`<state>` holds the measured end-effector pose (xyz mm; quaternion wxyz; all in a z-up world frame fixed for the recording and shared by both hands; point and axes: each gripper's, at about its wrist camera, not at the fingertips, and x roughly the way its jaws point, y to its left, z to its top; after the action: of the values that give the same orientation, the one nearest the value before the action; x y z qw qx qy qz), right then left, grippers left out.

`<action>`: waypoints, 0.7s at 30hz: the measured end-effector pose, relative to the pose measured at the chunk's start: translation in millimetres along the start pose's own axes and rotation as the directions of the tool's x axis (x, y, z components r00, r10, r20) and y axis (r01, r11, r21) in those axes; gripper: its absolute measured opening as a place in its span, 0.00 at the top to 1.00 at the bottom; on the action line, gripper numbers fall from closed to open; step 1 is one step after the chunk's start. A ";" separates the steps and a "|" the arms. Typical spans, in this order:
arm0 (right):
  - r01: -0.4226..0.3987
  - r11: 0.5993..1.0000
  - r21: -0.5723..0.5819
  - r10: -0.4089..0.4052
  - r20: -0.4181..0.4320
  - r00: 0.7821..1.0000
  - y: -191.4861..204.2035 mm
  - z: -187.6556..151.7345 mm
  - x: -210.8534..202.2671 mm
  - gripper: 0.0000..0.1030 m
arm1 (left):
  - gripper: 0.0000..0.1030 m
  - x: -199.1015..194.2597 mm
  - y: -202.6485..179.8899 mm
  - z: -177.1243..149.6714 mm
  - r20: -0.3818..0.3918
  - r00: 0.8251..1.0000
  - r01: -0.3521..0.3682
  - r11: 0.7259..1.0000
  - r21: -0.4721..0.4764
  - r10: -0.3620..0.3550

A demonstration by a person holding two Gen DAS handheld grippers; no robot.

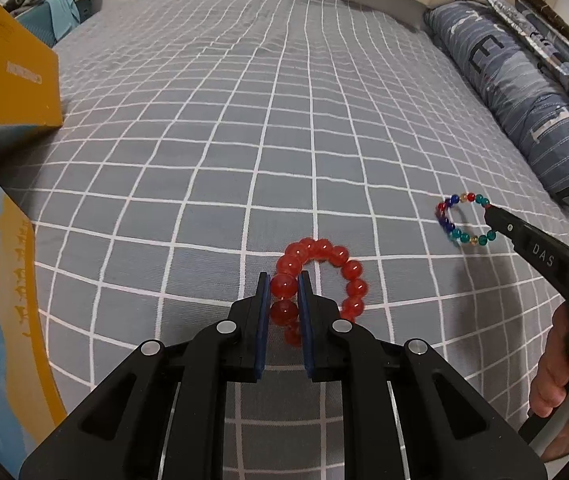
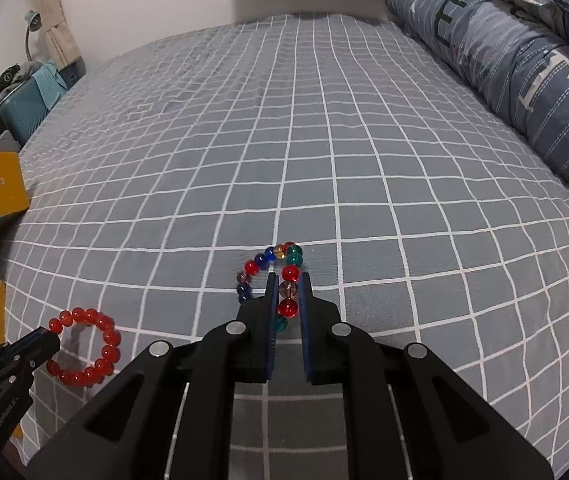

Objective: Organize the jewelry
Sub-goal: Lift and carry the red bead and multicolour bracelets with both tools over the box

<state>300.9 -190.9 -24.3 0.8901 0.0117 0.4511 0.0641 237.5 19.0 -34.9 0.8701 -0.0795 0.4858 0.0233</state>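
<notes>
Left hand-held gripper: blue pads pinching the red bead bracelet, whose loop curls toward 1 o'clock over the bed.

Right hand-held gripper: pads pinching the multicoloured bead bracelet, loop trailing toward 11 o'clock.

Left wrist view only: a hand gripping the right tool's handle at 4 o'clock; yellow box at 10 o'clock, its whole lid showing; blue-and-yellow box at 8 o'clock.

Right wrist view only: a desk lamp at 10 o'clock; the red bracelet's whole ring.

Both views: rolled blue quilt at 2 o'clock.
</notes>
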 end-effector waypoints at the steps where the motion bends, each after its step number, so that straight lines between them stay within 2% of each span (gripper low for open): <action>1: 0.001 1.000 -0.001 -0.001 0.006 1.000 0.2 -0.4 -3.3 0.91 | 0.87 -2.2 0.4 0.3 0.003 1.000 0.000 1.000 0.000 0.000; 13: -0.022 1.000 -0.001 0.022 0.059 0.998 5.6 -2.9 -38.8 0.91 | 0.87 -39.4 2.5 4.5 0.058 0.998 0.016 1.000 0.012 -0.017; 21: -0.018 1.000 -0.005 0.018 0.067 0.998 8.6 -4.9 -50.0 0.91 | 0.87 -58.1 5.1 4.0 0.092 0.996 -0.008 1.000 0.019 0.006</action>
<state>266.9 -188.7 13.6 0.9041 0.0161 0.4207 0.0727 209.7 26.8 15.9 0.8922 -0.0683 0.4457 0.0255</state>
